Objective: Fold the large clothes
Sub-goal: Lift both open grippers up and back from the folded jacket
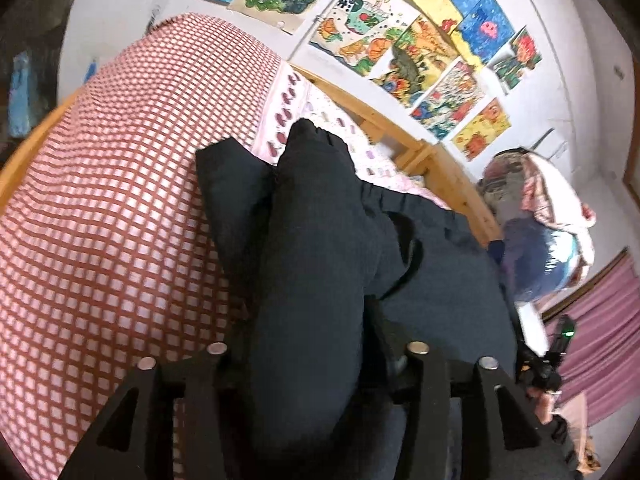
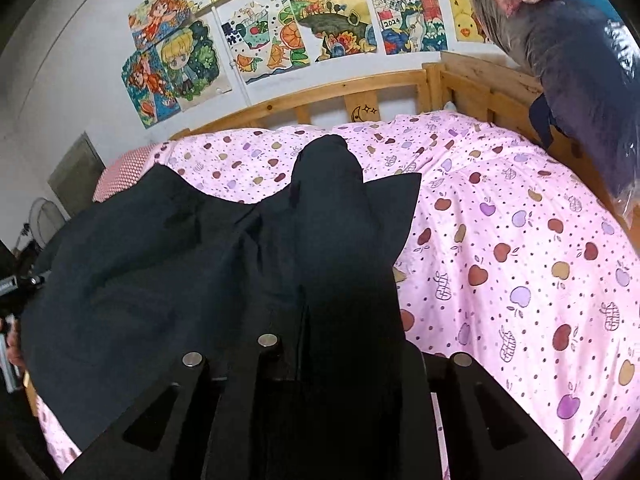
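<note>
A large dark navy garment [image 2: 140,272] lies spread on the pink apple-print sheet [image 2: 520,240] of a bed. In the right wrist view a ridge of it covers both fingers of my right gripper [image 2: 332,216], so how the jaws stand is hidden. In the left wrist view a thick roll of the garment [image 1: 316,220] runs up between the jaws of my left gripper [image 1: 320,240]. Its right finger [image 1: 394,340] shows apart from the cloth, and the jaws stand open. The right gripper [image 1: 560,340] also shows at the right edge of the left wrist view.
A red-and-white checked quilt [image 1: 100,200] bulges to the left of the garment. A wooden bed rail [image 2: 360,88] runs along the wall under several drawings [image 2: 272,40]. A plastic-wrapped bundle [image 2: 580,80] rests on the rail at the right.
</note>
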